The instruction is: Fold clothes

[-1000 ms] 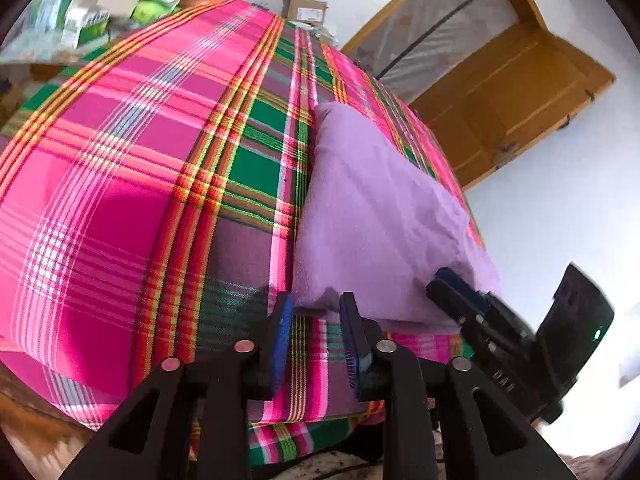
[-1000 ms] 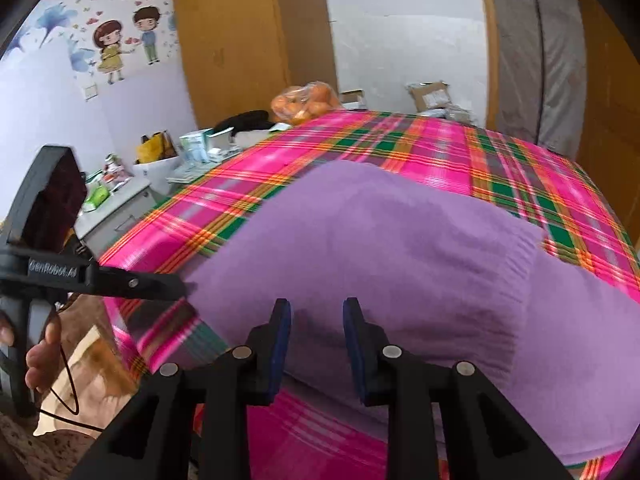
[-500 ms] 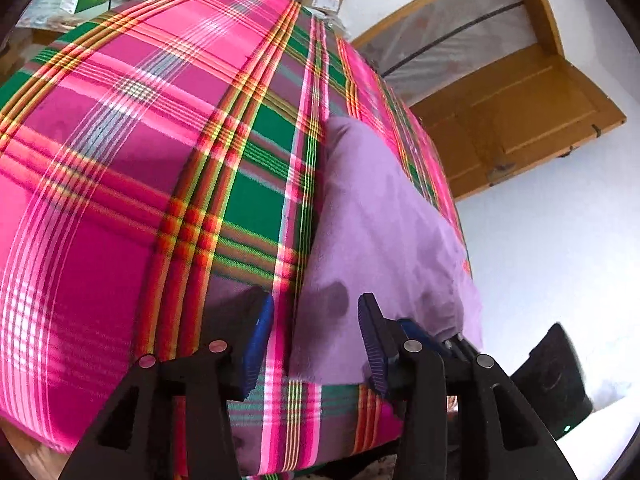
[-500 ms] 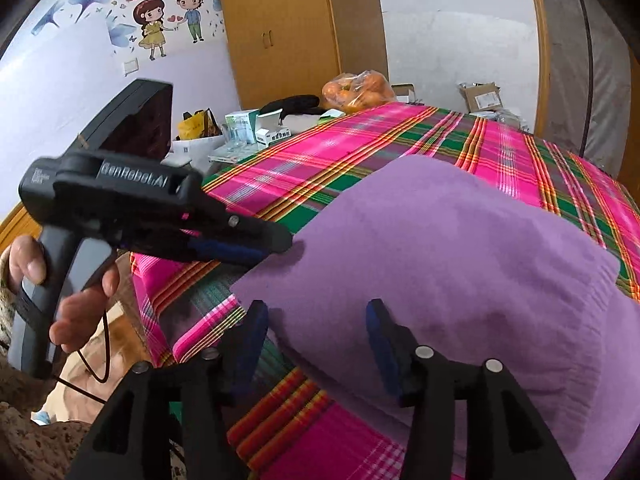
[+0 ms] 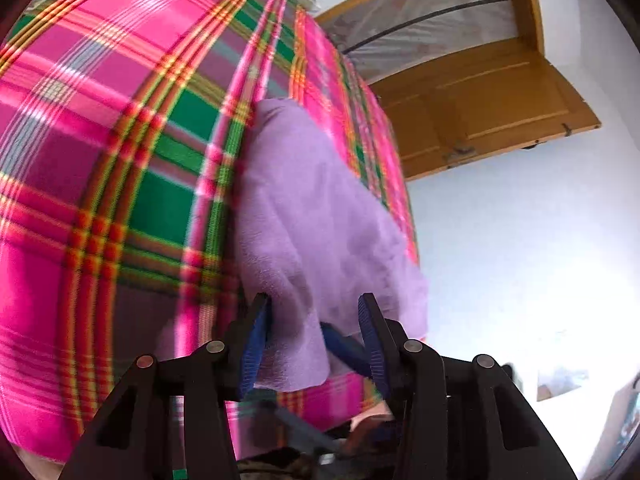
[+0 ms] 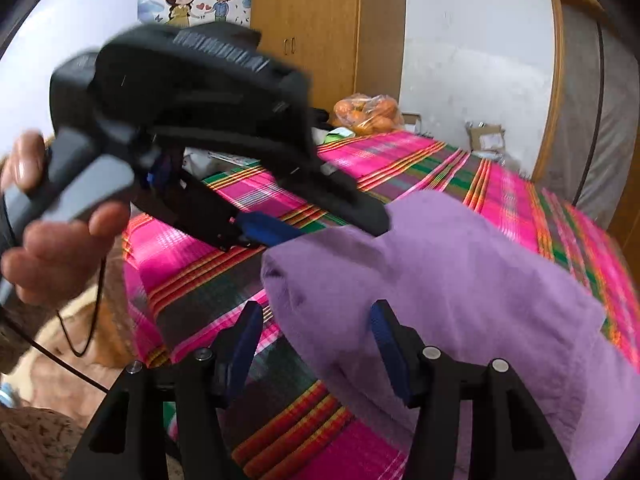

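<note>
— A: A pink-and-green plaid cloth (image 5: 120, 168) covers the tabletop; wooden doors (image 5: 492, 104) stand behind. Where is your garment?

— B: Your purple garment (image 6: 460, 280) lies folded at the near edge of the cloth.

— A: And your grippers?

— B: Your left hand-held gripper (image 5: 314, 320) is spread around the garment's near corner. Your right hand-held gripper (image 6: 316, 332) is spread too, its jaws straddling the garment's edge. Your hand (image 6: 44, 248) grips the left handle.

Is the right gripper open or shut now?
Open: the right gripper has blue pads spread wide, straddling the purple fleece garment's near edge.
</note>
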### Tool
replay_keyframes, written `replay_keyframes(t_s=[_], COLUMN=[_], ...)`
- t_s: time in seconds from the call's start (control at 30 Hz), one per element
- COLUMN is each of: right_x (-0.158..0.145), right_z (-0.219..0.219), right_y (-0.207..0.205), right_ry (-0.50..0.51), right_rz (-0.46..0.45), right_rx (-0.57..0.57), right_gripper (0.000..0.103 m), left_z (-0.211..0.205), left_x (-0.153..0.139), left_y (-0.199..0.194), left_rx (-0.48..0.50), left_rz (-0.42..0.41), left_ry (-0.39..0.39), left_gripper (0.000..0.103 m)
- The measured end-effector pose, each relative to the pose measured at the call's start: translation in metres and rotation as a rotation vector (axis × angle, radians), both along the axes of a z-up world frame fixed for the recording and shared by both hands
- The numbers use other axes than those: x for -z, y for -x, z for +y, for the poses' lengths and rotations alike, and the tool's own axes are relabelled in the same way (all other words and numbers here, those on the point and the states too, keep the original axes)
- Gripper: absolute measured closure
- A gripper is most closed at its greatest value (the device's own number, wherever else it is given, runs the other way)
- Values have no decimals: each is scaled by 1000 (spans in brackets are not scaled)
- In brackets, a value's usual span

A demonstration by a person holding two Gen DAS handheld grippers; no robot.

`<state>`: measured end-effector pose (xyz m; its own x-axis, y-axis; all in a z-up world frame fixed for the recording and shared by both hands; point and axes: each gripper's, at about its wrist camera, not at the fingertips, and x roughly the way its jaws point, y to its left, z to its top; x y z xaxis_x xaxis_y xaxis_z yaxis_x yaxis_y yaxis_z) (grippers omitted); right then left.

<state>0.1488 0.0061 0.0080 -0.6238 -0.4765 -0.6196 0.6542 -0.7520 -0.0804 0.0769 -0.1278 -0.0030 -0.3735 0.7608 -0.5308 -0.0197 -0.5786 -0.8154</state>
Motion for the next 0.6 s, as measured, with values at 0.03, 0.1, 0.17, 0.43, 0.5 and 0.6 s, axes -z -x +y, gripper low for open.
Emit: replay_keyframes(t_s=[0.03, 0.1, 0.17, 0.43, 0.5, 0.6], right_x=[1, 4, 5, 6, 8, 9], right_z=[-4, -10, -14, -15, -14, -12], right_y=[-1, -1, 4, 22, 27, 31], right_ry=[-26, -68, -72, -40, -33, -23], right_rz=[27, 66, 62, 22, 2, -17], right_rx=[13, 38, 59, 110, 118, 128], right_gripper=[46, 46, 46, 47, 56, 68], left_z=[1, 3, 3, -10, -14, -22], left_x=[-1, -3, -3, -1, -1, 1], left_y=[2, 4, 5, 4, 4, 5], left_rx=[3, 5, 3, -19, -29, -64], left_rz=[0, -7, -12, -32, -33, -35], left_ry=[-9, -29, -39, -50, -45, -33], left_gripper=[57, 57, 57, 57, 57, 57])
